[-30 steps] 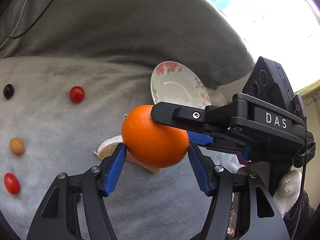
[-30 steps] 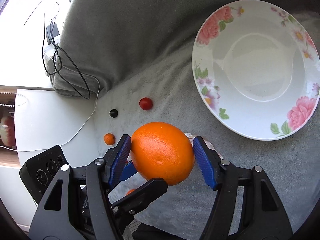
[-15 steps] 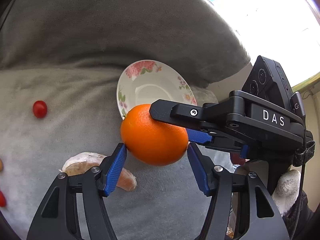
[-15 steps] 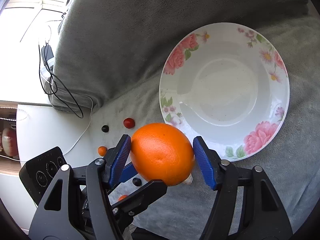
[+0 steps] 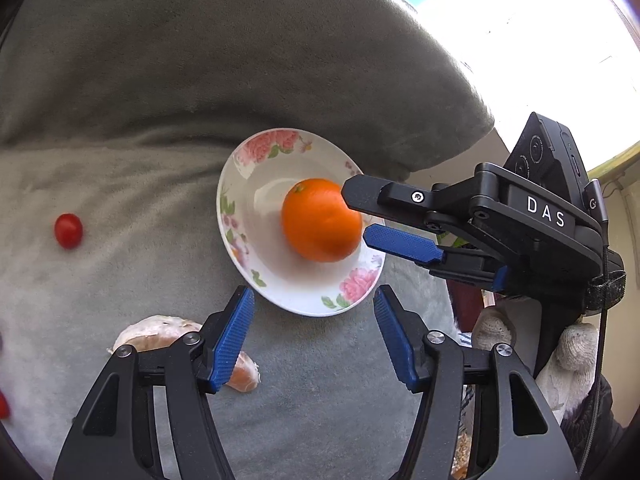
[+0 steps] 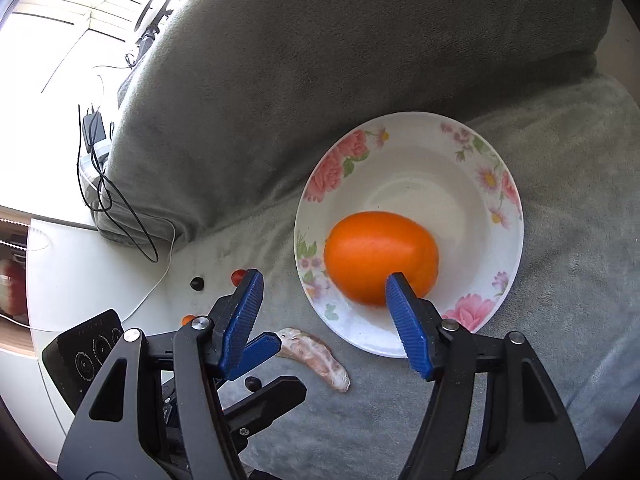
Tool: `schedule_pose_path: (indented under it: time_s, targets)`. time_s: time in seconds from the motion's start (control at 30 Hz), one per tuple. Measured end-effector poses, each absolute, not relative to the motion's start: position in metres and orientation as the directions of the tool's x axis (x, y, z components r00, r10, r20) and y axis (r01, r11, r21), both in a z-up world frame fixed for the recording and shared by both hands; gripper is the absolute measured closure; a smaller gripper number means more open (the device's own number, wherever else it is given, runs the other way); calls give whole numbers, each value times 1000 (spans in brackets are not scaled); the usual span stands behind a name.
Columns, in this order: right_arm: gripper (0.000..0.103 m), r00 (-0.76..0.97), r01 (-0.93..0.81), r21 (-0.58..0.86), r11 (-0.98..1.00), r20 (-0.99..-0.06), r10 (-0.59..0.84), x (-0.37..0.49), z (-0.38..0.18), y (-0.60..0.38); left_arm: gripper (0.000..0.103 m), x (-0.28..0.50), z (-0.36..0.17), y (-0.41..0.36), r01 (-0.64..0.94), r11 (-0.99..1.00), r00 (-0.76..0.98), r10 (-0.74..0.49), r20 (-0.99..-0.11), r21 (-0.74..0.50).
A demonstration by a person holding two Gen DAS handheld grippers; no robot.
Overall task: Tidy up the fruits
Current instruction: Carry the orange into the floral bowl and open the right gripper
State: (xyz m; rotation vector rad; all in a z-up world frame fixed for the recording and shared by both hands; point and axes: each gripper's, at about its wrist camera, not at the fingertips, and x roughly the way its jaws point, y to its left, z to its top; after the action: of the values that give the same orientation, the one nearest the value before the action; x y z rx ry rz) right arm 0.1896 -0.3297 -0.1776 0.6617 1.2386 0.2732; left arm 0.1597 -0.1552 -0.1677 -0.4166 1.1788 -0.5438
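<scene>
With both grippers — left gripper [image 5: 312, 334], right gripper [image 6: 324, 316] — gaping empty, the round glossy orange [image 6: 380, 256] ahead, firm but rolly, wants pinching across its middle.

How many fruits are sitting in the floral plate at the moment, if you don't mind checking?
1. A single orange sits in the floral plate, toward its near-left side in the right wrist view. The right gripper's finger overlaps its lower edge, so something tiny behind it could be hidden.

Red fruit [image 5: 3, 405] cut off at left wrist view's edge.
</scene>
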Motion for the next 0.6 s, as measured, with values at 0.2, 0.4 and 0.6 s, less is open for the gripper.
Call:
schedule_pose_path:
  time_s: [0.2, 0.4, 0.6]
  targets:
    - [35, 363, 144, 585, 798, -781, 507, 184, -167, -334, 42, 152, -162, -144, 175, 808, 293, -588, -754, -562]
    - [35, 393, 110, 551, 827, -789, 473, 174, -152, -337, 42, 146, -158, -136, 176, 822, 307, -568, -764, -541]
    - [31, 426, 83, 520, 850, -789, 442, 161, -138, -338, 42, 138, -150, -124, 175, 839, 323, -544, -774, -516]
